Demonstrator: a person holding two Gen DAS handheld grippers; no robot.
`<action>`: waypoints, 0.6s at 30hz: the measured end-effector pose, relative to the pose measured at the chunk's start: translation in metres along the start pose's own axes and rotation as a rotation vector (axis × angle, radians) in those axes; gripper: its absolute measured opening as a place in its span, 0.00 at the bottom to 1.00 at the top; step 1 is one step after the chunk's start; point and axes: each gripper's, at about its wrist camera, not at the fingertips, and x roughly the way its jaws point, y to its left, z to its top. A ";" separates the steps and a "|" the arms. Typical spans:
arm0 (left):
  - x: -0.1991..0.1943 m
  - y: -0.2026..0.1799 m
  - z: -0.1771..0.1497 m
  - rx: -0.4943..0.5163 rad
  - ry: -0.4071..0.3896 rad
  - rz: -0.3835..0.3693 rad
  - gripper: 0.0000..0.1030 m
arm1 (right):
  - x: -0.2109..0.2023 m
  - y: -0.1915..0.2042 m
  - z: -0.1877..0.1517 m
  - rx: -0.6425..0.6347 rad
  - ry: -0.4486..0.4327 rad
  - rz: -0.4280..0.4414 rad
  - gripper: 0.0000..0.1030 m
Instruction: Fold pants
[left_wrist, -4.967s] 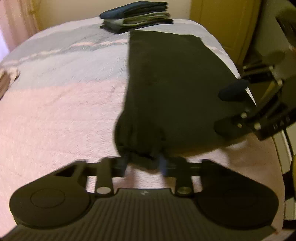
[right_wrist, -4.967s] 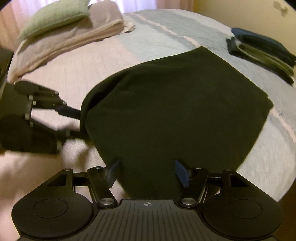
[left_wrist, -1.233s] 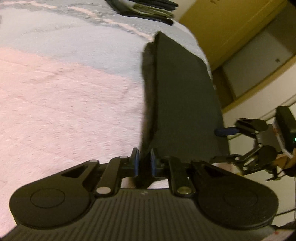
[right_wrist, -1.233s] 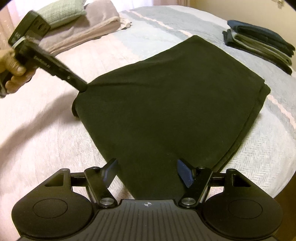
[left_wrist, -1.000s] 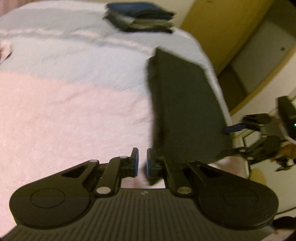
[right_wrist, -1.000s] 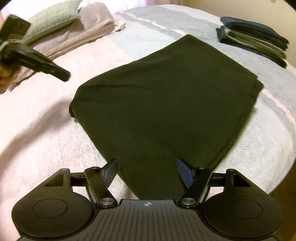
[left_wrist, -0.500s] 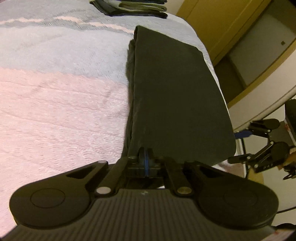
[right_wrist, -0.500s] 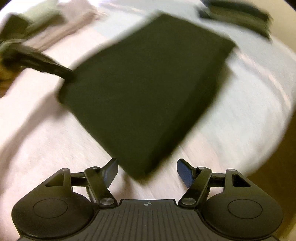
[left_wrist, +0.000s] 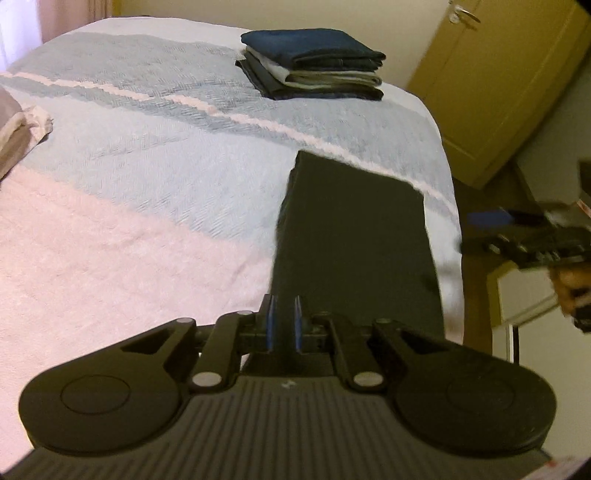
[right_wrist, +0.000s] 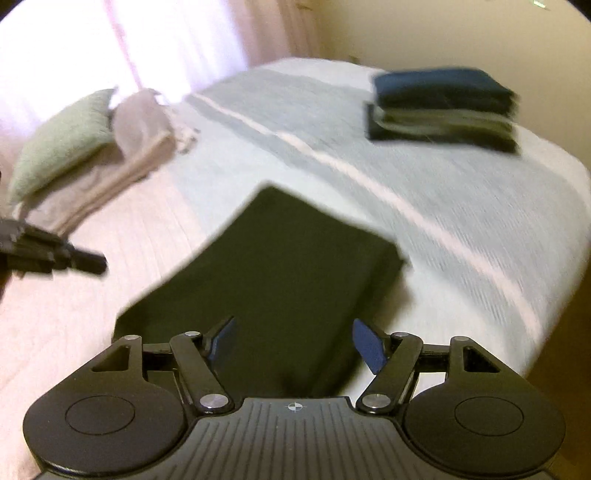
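From my left wrist view, the one pair of dark folded cloth pants lies flat near the bed's right edge, long axis running away from me toward the stack of folded clothes. I count one stack; its layers blur in the right view. My left gripper shows a narrow gap with nothing between its fingers, just above the pants' near end, which it hides. My right gripper is spread wide, empty, over the pants. The striped bedspread lies beneath.

Ahead of left tongs: folded pants, then open bed.
Far obstacle: folded clothes stack.
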 end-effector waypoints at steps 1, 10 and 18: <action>0.010 -0.005 0.004 -0.012 0.002 0.008 0.06 | 0.009 -0.007 0.013 -0.023 0.001 0.030 0.59; 0.141 -0.010 0.035 -0.103 0.119 0.114 0.07 | 0.148 -0.074 0.059 -0.167 0.213 0.141 0.49; 0.162 0.004 0.035 -0.139 0.164 0.121 0.09 | 0.181 -0.089 0.073 -0.178 0.264 0.197 0.49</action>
